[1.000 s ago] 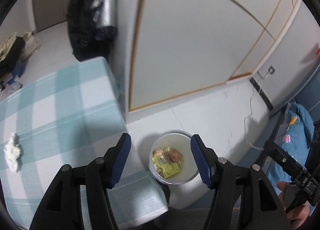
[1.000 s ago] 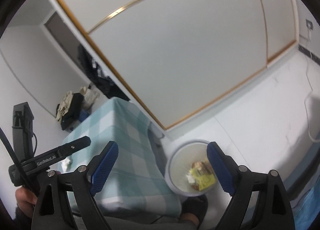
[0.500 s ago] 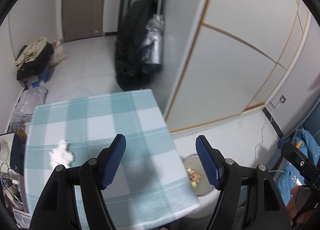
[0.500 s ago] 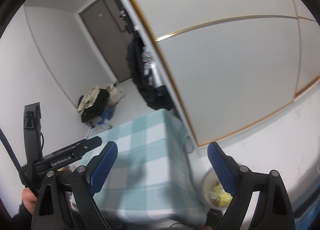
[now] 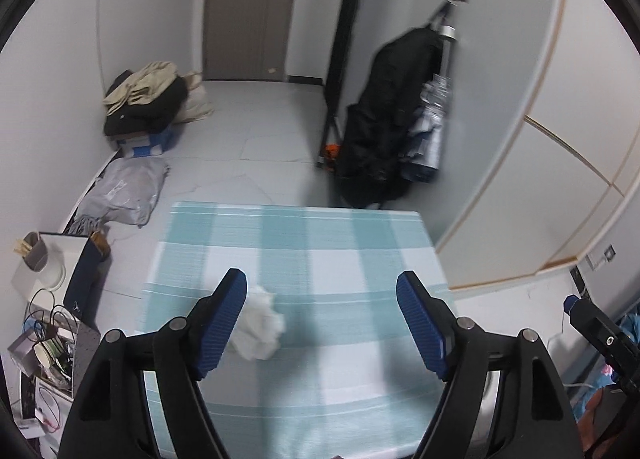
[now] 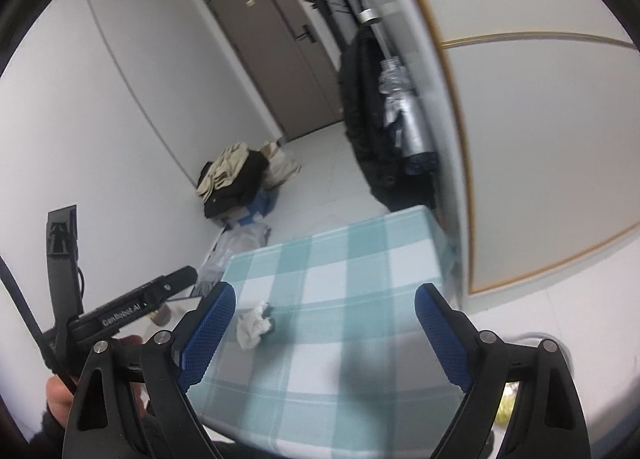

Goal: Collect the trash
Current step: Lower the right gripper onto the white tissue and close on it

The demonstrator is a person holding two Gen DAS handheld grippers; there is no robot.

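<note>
Both cameras have swung away from the trash bin on the floor, which filled the middle of the views a second ago, and now look over the checkered counter (image 5: 328, 259) instead. Left gripper (image 5: 322, 321) has its jaws opening as we speak, nothing between the blue pads, just tablecloth showing through the gap. Right gripper (image 6: 325, 333) is spread wide too and holding nothing.

Crumpled white tissue (image 5: 259, 333) is sitting on the teal-and-white cloth, just inside the left pad in the left wrist view, partly tucked behind it. In the right wrist view the same wad lies beside the left-hand pad, toward the near left part of the counter.

Bin is barely there now: a pale rim (image 6: 532, 337) peeks out behind the right finger in the right wrist view, with something yellowish below it, I think the wrappers, but it's too blurry to swear to.

Further out: black coat (image 5: 394, 115) hanging by the white sliding doors, a pile of clothes (image 5: 148, 99) against the far wall, a grey door (image 5: 250, 7) behind, and a cluttered low shelf (image 5: 44, 339) left of the counter.
</note>
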